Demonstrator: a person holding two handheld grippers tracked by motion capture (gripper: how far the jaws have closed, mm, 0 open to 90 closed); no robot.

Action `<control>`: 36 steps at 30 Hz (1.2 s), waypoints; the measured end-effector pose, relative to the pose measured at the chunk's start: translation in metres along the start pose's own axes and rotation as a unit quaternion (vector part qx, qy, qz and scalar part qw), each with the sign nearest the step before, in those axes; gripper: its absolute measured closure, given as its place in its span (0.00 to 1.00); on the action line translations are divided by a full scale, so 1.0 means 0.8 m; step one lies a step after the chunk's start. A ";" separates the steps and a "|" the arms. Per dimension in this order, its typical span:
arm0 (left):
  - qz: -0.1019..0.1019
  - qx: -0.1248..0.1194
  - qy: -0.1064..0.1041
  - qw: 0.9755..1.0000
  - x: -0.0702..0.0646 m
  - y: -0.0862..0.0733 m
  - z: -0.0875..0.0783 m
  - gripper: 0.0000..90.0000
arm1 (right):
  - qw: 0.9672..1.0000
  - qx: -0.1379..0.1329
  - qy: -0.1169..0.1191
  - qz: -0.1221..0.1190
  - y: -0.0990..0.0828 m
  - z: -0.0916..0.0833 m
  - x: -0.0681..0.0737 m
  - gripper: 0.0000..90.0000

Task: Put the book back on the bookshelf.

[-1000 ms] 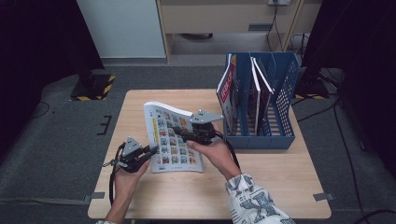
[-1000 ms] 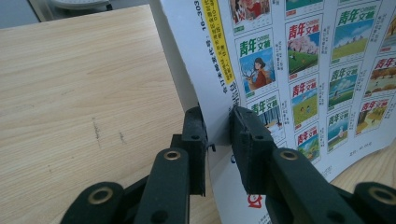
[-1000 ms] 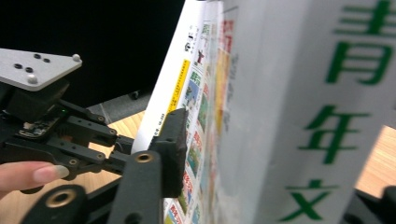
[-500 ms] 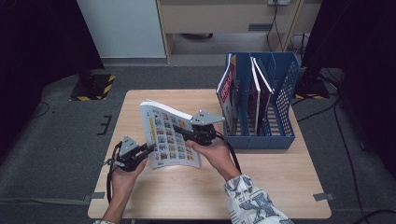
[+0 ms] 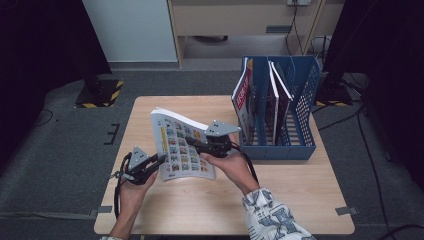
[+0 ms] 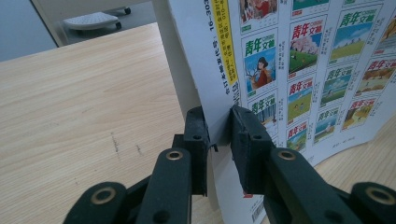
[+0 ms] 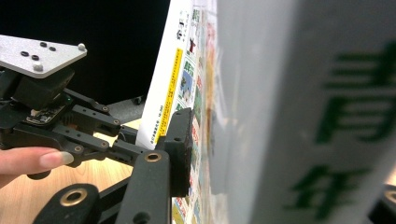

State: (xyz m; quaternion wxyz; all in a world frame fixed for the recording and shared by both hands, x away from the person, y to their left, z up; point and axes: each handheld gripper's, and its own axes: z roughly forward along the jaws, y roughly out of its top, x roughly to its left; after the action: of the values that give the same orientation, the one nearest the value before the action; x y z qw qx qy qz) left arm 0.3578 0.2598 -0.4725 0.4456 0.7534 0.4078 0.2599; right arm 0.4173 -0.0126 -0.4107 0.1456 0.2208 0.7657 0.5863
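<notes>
The magazine (image 5: 182,145) stands tilted off the table (image 5: 280,195), pinched at its lower left edge between the left gripper's (image 6: 218,140) nearly closed fingers (image 6: 195,140). The right gripper (image 5: 192,143) clamps its right edge, fingers (image 7: 180,149) narrowed on the pages. The blue file rack (image 5: 300,145) lies just beyond the right gripper.

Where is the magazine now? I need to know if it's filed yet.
Not filed: in the high view the magazine is held tilted above mid-table between the left gripper and right gripper, left of the blue file rack.
</notes>
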 end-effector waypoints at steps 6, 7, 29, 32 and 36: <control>0.002 -0.002 0.001 1.000 -0.001 0.001 0.000 0.85 | 1.000 0.008 -0.003 0.000 -0.002 0.002 -0.001 0.74; 0.002 -0.002 0.001 1.000 -0.001 0.001 0.000 0.85 | 1.000 0.008 -0.002 0.000 -0.002 0.002 -0.001 0.75; -0.004 -0.004 0.001 1.000 0.000 -0.001 0.000 0.84 | 1.000 -0.001 -0.024 0.010 -0.004 0.005 0.003 0.82; -0.014 -0.006 -0.001 1.000 0.004 -0.003 0.001 0.84 | 1.000 -0.002 -0.028 0.008 -0.004 0.006 0.006 0.82; -0.034 -0.012 0.003 0.999 0.011 -0.008 0.002 0.79 | 1.000 -0.003 -0.029 -0.003 -0.001 0.007 0.015 0.82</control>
State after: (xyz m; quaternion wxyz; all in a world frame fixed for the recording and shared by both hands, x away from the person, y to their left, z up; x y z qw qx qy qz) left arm 0.3613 0.2680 -0.4790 0.4615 0.7330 0.4316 0.2520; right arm 0.4095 -0.0016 -0.4123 0.1704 0.2346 0.7604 0.5812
